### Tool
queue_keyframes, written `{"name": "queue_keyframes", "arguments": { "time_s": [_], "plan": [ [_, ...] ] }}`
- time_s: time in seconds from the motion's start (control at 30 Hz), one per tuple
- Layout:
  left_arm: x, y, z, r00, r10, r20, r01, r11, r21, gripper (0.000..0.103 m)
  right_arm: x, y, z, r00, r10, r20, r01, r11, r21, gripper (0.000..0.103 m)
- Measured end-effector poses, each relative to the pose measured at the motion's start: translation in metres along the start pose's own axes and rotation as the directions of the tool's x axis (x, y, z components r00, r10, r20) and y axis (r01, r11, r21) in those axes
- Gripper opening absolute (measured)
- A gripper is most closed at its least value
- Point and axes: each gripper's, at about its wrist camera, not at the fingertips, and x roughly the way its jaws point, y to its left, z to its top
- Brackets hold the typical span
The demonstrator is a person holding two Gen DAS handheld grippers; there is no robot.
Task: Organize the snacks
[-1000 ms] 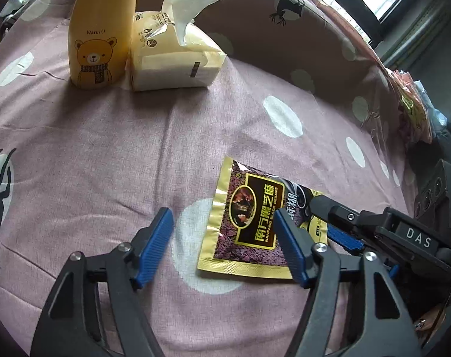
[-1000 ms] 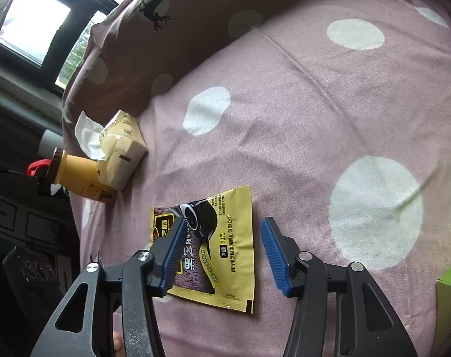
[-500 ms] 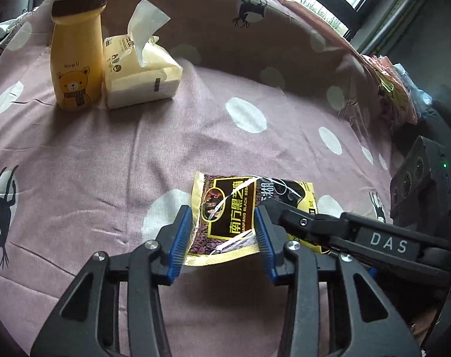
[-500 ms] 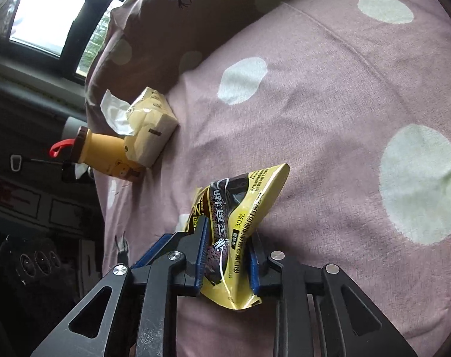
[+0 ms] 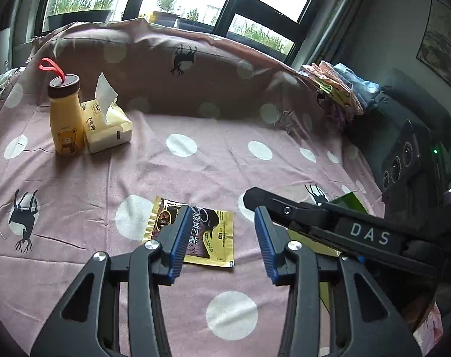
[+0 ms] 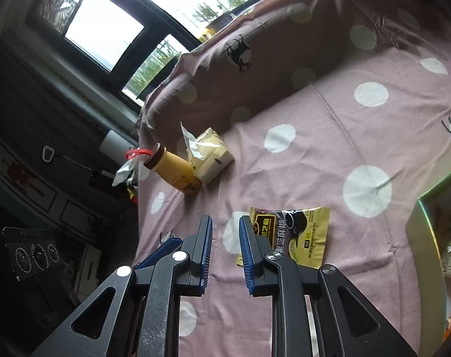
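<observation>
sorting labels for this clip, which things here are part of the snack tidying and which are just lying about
Job: black sesame snack packet, green box.

Lying about: yellow bear bottle, tissue pack, clothes pile.

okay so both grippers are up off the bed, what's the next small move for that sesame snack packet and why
Probably lower the open right gripper back onto the sesame packet: it lies flat on the sheet, ungripped, and the green box sits just to its right.

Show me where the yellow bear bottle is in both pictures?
Left wrist: the yellow bear bottle stands upright at far left, touching the tissue pack.
Right wrist: bottle left of centre, appearing tilted, red loop pointing left.
Shared landmark: the tissue pack beside it in both.
</observation>
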Motion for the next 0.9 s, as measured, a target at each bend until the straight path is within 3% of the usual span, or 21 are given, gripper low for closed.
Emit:
{"name": "queue_keyframes", "arguments": {
  "time_s": [0.1,0.13,0.17,0.2,0.27,0.3,0.5,0.57,0.63,0.67,0.7,0.77,0.9],
  "plan": [
    [0.012,0.011,-0.004,0.996,0.085,-0.027,-0.085,0.996,0.007,0.048,0.001,-0.017,0.001,0.999,-0.042,-0.010,0.043,0.997,0.059,0.022],
    [0.018,0.019,-0.005,0.993,0.116,-0.034,-0.116,0.993,-0.013,0.057,0.005,-0.023,0.002,0.997,-0.072,-0.017,0.073,0.994,0.076,0.023],
    [0.024,0.030,-0.006,0.989,0.138,-0.042,-0.140,0.989,-0.040,0.067,0.010,-0.029,0.003,0.995,-0.098,-0.030,0.100,0.991,0.087,0.030],
    [0.031,0.042,-0.006,0.987,0.154,-0.054,-0.158,0.985,-0.071,0.070,0.016,-0.035,0.003,0.992,-0.118,-0.047,0.122,0.987,0.101,0.047],
    [0.047,0.064,-0.009,0.980,0.173,-0.097,-0.185,0.973,-0.135,0.071,0.031,-0.051,0.002,0.987,-0.140,-0.080,0.150,0.979,0.142,0.069],
    [0.054,0.073,-0.010,0.976,0.171,-0.132,-0.191,0.968,-0.164,0.071,0.038,-0.058,0.003,0.985,-0.141,-0.097,0.155,0.974,0.165,0.069],
    [0.098,0.098,-0.020,0.964,0.075,-0.254,-0.141,0.957,-0.252,0.075,0.078,-0.085,0.001,0.978,-0.100,-0.184,0.145,0.958,0.248,0.069],
    [0.103,0.094,-0.020,0.966,0.075,-0.246,-0.131,0.966,-0.222,0.078,0.091,-0.091,-0.002,0.977,-0.060,-0.206,0.116,0.957,0.267,0.069],
    [0.106,0.087,-0.018,0.968,0.027,-0.250,-0.079,0.976,-0.202,0.075,0.093,-0.091,-0.001,0.981,-0.039,-0.189,0.091,0.957,0.274,0.068],
    [0.109,0.085,-0.019,0.967,-0.014,-0.256,-0.041,0.977,-0.210,0.071,0.095,-0.091,0.000,0.980,-0.030,-0.195,0.084,0.957,0.277,0.064],
    [0.111,0.082,-0.020,0.968,-0.002,-0.250,-0.048,0.980,-0.195,0.070,0.097,-0.091,0.000,0.980,-0.025,-0.198,0.080,0.957,0.278,0.058],
    [0.114,0.073,-0.022,0.967,0.074,-0.243,-0.105,0.988,-0.117,0.051,0.101,-0.091,-0.001,0.979,-0.037,-0.199,0.091,0.960,0.267,0.048],
    [0.116,0.062,-0.025,0.967,0.088,-0.241,-0.105,0.993,-0.061,0.047,0.110,-0.086,-0.005,0.973,-0.031,-0.227,0.087,0.966,0.243,0.026]
  ]
}}
